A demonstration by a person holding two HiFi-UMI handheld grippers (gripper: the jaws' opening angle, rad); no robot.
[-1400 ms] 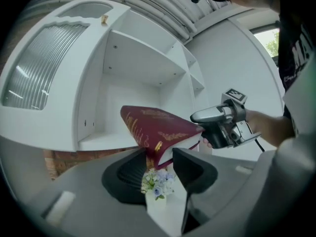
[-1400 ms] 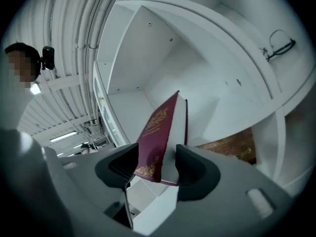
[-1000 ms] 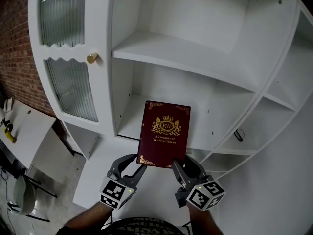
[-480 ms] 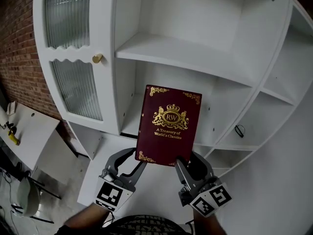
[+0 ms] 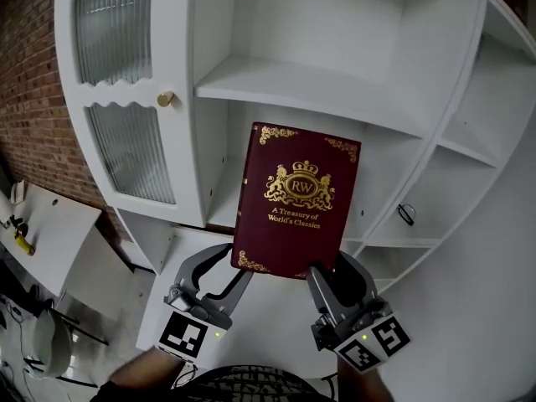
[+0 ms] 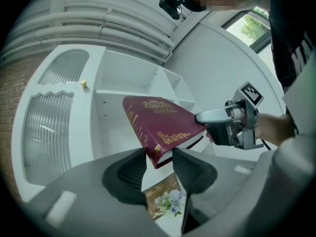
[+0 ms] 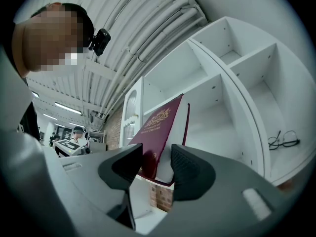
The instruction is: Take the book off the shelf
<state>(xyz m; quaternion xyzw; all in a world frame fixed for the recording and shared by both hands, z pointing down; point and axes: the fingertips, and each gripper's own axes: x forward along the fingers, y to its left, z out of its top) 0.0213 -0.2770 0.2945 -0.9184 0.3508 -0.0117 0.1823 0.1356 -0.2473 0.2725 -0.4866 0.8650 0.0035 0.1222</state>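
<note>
A dark red hardback book (image 5: 297,201) with gold crest and lettering is held up in front of the white shelf unit (image 5: 327,86), clear of its boards. My left gripper (image 5: 238,268) is shut on the book's lower left corner (image 6: 157,154). My right gripper (image 5: 311,272) is shut on the lower right corner (image 7: 150,159). In the left gripper view the book (image 6: 158,122) slants up and away, with the right gripper (image 6: 232,125) on its far edge. The right gripper view shows the book (image 7: 160,127) edge-on, its white page block between the pads.
A ribbed-glass cabinet door (image 5: 126,153) with a brass knob (image 5: 166,99) stands at the left. A pair of glasses (image 5: 406,214) lies on a right-hand shelf (image 7: 282,141). A brick wall (image 5: 29,99) runs at far left. A person stands far off (image 7: 78,132).
Both grippers have lifted the book higher and nearer to the head camera; it now covers more of the middle shelf opening. Both holds stay the same.
</note>
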